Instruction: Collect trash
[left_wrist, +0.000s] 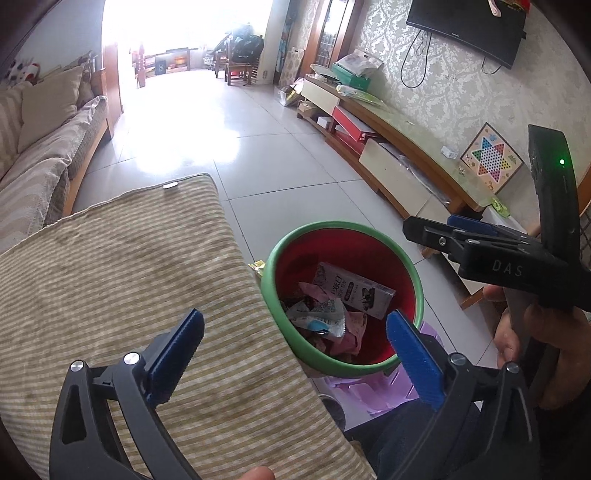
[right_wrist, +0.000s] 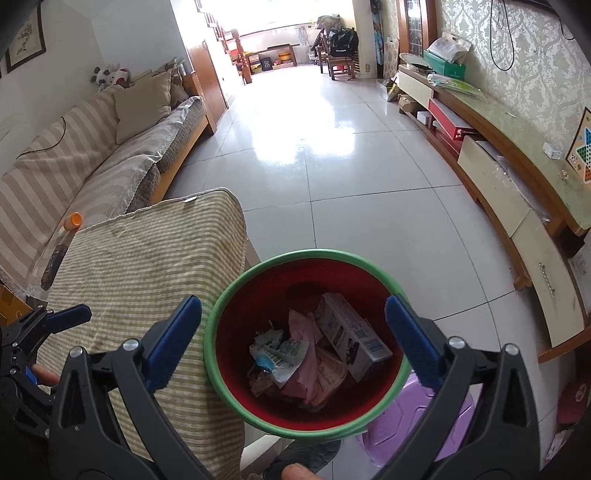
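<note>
L gripper (left_wrist: 295, 350) jaws apart – empty | bin (left_wrist: 273, 280) | orange cap (right_wrist: 73, 220) – R view only

1. One bin (right_wrist: 236, 295), red inside with a green rim.
2. One carton (right_wrist: 351, 334) lying in the bin.
3. Several crumpled wrappers (right_wrist: 284, 354) in the bin; the exact number cannot be told.
4. One striped cloth (right_wrist: 147, 266) over the surface.
5. One purple stool (right_wrist: 417, 424) beside the bin.
6. One orange cap (right_wrist: 74, 220) on the sofa (right_wrist: 92, 155).
7. Two grippers: left (left_wrist: 295, 354), right (right_wrist: 295, 341).
</note>
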